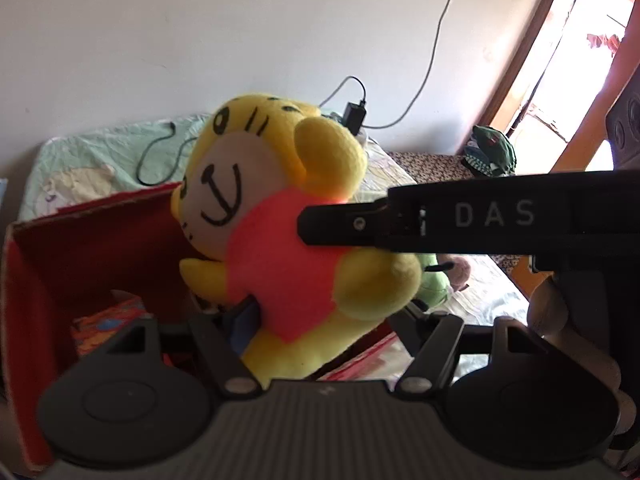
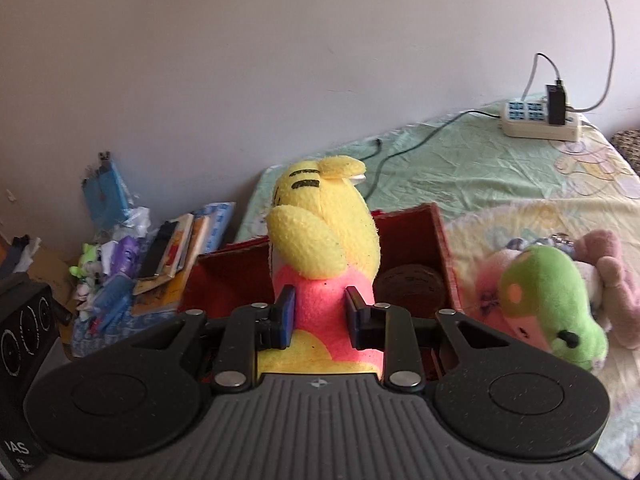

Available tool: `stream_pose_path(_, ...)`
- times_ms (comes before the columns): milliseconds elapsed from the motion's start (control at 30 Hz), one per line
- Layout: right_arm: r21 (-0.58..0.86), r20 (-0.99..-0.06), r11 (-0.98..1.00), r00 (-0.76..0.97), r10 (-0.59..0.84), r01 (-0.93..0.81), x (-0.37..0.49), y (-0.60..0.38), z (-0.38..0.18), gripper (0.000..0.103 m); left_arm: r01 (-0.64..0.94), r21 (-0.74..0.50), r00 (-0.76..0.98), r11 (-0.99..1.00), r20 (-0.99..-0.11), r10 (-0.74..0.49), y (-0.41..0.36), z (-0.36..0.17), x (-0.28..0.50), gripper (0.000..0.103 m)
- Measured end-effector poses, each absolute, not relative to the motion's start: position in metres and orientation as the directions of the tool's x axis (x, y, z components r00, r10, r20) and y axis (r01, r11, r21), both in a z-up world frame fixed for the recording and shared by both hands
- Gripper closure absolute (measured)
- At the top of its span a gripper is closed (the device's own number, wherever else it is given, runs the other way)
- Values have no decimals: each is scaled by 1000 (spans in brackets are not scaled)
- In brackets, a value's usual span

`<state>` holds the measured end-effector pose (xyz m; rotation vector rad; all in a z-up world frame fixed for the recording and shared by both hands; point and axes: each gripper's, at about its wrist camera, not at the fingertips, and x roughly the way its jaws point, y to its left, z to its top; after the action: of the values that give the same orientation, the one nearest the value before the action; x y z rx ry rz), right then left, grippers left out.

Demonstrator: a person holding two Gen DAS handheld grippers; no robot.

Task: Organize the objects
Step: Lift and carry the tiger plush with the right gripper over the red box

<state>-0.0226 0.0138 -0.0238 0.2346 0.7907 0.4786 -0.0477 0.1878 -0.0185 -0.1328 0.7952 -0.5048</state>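
A yellow plush toy (image 2: pixel 320 232) in a pink shirt hangs upright over an open red box (image 2: pixel 408 232) on the bed. My right gripper (image 2: pixel 320 312) is shut on the toy's pink torso, one blue pad on each side. In the left wrist view the plush toy (image 1: pixel 280 248) faces me above the red box (image 1: pixel 80 248), and one black finger (image 1: pixel 344 222) of the right gripper presses its shirt from the right. My left gripper (image 1: pixel 328 316) stands open, its fingers spread on either side of the toy's lower body.
A brown round object (image 2: pixel 410 284) lies in the box. A green plush (image 2: pixel 548 292) and a pink plush (image 2: pixel 608 264) lie on the bed to the right. A power strip (image 2: pixel 540 120) with cables sits at the back, and books and clutter (image 2: pixel 172 256) are piled to the left.
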Motion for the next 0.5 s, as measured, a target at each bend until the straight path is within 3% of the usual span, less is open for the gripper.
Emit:
stream_pose_path(200, 285, -692, 915, 598, 403, -286, -9, 6, -44, 75, 390, -315, 528, 865, -693, -491, 162, -45, -27, 32)
stream_pose_path(500, 278, -725, 915, 561, 400, -293, 6, -2, -65, 74, 349, -322, 482, 880, -744, -463, 150, -66, -8, 33)
